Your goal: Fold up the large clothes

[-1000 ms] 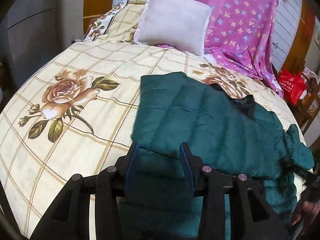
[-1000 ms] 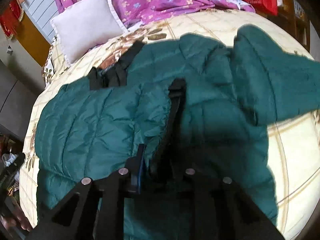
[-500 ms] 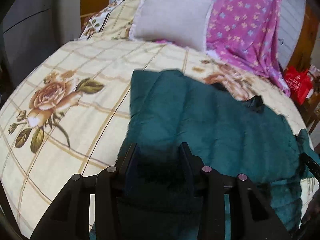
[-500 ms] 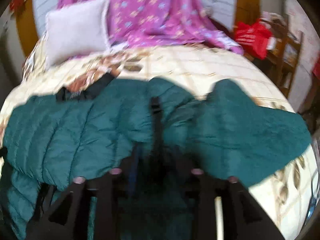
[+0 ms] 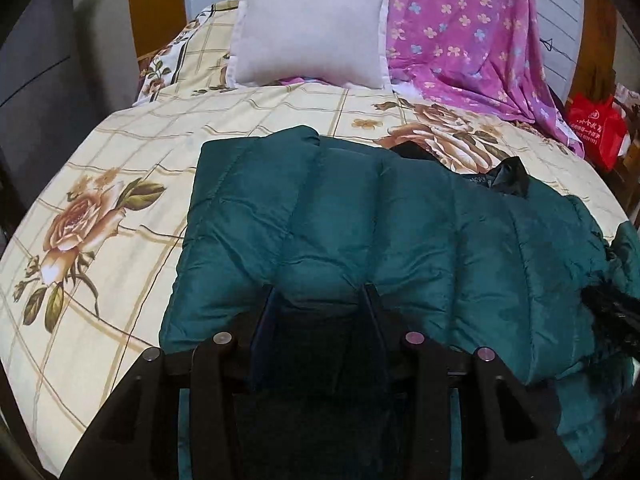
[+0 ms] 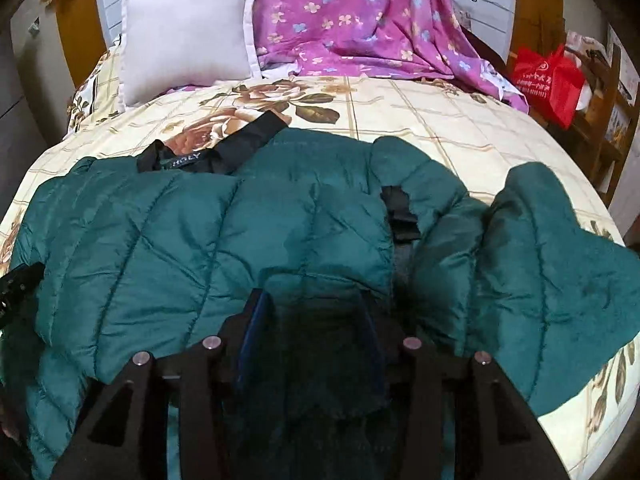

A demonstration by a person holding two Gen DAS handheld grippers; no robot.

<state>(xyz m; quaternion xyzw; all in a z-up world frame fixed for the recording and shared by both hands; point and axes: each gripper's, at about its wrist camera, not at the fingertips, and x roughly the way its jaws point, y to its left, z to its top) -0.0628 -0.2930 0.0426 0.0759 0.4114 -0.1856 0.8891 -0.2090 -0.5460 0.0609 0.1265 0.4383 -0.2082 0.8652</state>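
A dark green quilted puffer jacket [image 5: 360,232] lies across the floral bedsheet [image 5: 120,168], its left part folded over onto the body. Its black collar [image 6: 216,152] points toward the pillow, and one sleeve [image 6: 560,272] spreads out to the right. My left gripper [image 5: 320,300] is open, its fingers straddling the jacket's near folded edge. My right gripper [image 6: 312,300] is open too, over the jacket's near edge beside the black zipper strip [image 6: 404,220]. Neither gripper pinches fabric.
A white pillow [image 5: 312,24] and a purple flowered sheet [image 5: 472,32] lie at the head of the bed. A red bag [image 6: 548,80] hangs on wooden furniture at the right. A grey cabinet [image 5: 36,60] stands left of the bed.
The right gripper let go of the jacket's zipper edge and opened. The jacket's left part now lies folded flatter over the body. Both views swung toward the head of the bed.
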